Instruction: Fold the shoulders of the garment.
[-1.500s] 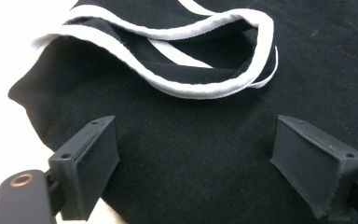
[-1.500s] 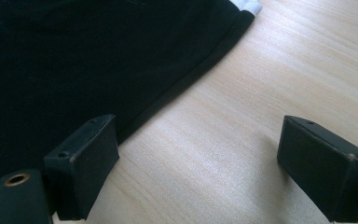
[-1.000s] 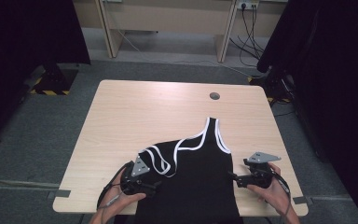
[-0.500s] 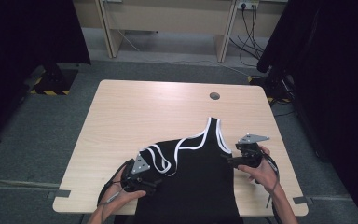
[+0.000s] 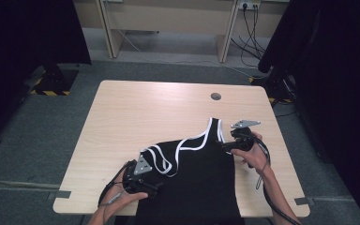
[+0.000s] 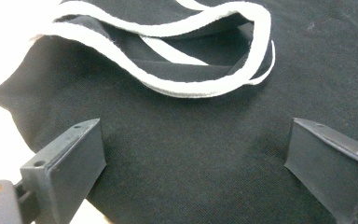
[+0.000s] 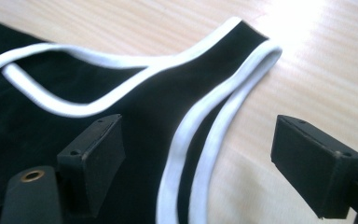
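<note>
A black sleeveless top (image 5: 201, 183) with white trim lies on the near half of the wooden table (image 5: 145, 112), its hem hanging over the front edge. My left gripper (image 5: 154, 186) rests at the top's left side below the folded-over armhole trim (image 6: 200, 86). Its jaws have just been opening and now stand wide apart over flat black cloth (image 6: 193, 140), pressing nothing. My right gripper (image 5: 226, 145) is open beside the right shoulder strap (image 5: 214, 129). The strap's double white trim (image 7: 200, 135) runs between its jaws without touching them.
A round cable hole (image 5: 215, 96) sits near the table's far edge. Bare wood stretches to the left of the garment and beyond it. Dark curtains (image 5: 328, 70) flank the table, and another desk with cables (image 5: 248, 28) stands behind it.
My right gripper has moved away from the person along the top's right edge, from near the front corner up to the shoulder strap. The left gripper stayed in place.
</note>
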The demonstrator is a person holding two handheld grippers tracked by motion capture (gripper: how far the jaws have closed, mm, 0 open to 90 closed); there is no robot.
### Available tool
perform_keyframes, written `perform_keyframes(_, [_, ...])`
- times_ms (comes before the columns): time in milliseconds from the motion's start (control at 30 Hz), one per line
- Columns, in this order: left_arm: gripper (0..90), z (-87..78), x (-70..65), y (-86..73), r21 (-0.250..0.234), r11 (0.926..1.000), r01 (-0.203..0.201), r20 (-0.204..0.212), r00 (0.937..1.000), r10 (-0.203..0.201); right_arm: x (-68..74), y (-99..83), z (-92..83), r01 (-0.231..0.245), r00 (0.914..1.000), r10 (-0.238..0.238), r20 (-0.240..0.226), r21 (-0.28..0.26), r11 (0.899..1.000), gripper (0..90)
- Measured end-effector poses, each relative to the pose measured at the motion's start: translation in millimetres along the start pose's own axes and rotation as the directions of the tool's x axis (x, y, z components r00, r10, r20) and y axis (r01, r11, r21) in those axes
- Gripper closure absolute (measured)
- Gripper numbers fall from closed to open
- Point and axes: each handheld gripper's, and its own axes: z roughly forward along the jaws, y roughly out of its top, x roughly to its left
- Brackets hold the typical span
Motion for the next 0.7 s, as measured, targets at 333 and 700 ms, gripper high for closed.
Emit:
perform_keyframes(333, [3.4,0.0,-0.1,0.0,0.001,1.0,-0.001,0.0,1.0,0.001,-13.6,16.5,25.3,-0.021,0.9995,0.021,0.023,0.026,0.999,21.7])
perform_keyframes(700, [3.4,0.0,-0.2,0.0,0.001,1.0,-0.001,-0.001,1.0,0.001,-22.3,25.4,52.8,-0.022,0.9991,0.021,0.037,0.046,0.999,26.9])
